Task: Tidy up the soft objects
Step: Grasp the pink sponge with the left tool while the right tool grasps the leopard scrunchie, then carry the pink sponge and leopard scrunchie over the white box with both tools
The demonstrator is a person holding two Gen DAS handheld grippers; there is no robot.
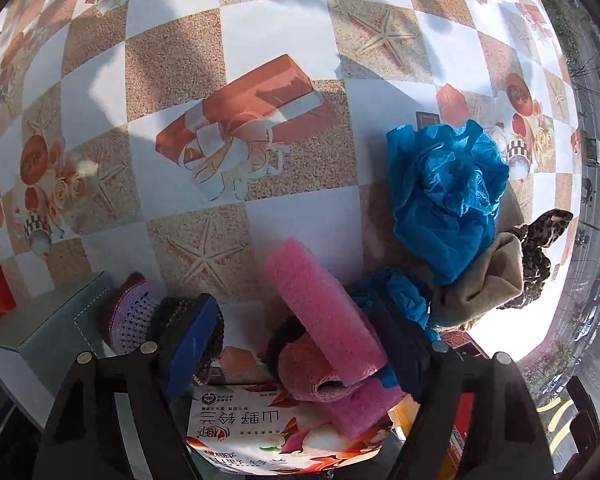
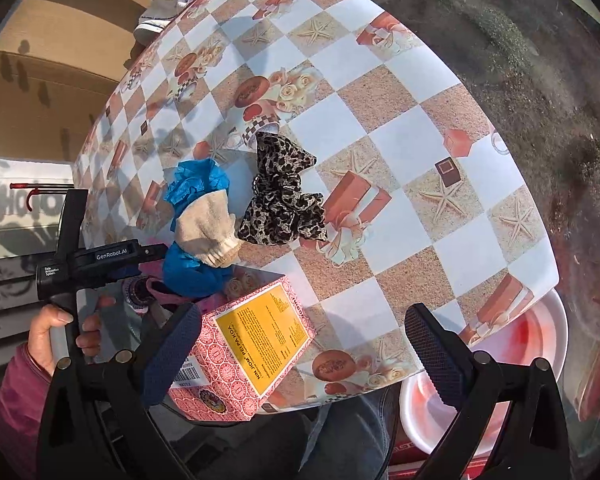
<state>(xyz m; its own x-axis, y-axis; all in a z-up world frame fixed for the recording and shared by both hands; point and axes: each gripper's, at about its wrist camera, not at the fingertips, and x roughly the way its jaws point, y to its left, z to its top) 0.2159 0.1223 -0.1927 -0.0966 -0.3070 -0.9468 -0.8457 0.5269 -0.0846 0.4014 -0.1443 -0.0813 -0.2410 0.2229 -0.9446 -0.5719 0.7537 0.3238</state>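
My left gripper (image 1: 298, 346) points down over a pile of soft things, its jaws apart. Between them lie a pink foam sponge (image 1: 323, 312) and a rolled pink cloth (image 1: 311, 376); the blue pad (image 1: 192, 348) stands clear of the sponge. A blue mesh puff (image 1: 443, 184), a beige sock (image 1: 483, 284) and a leopard-print scrunchie (image 1: 539, 248) lie to the right. My right gripper (image 2: 300, 356) hangs open and empty above a pink carton with a yellow label (image 2: 252, 352). The scrunchie (image 2: 284, 200), sock (image 2: 204, 232) and puff (image 2: 196, 188) lie beyond it.
A printed food box (image 1: 260, 420) sits under the pink things, with a purple knit piece (image 1: 128, 316) and a grey box (image 1: 40, 332) to its left. The checkered tablecloth (image 2: 379, 140) ends near a white basin (image 2: 539, 320) below. A hand (image 2: 56, 332) grips the left tool.
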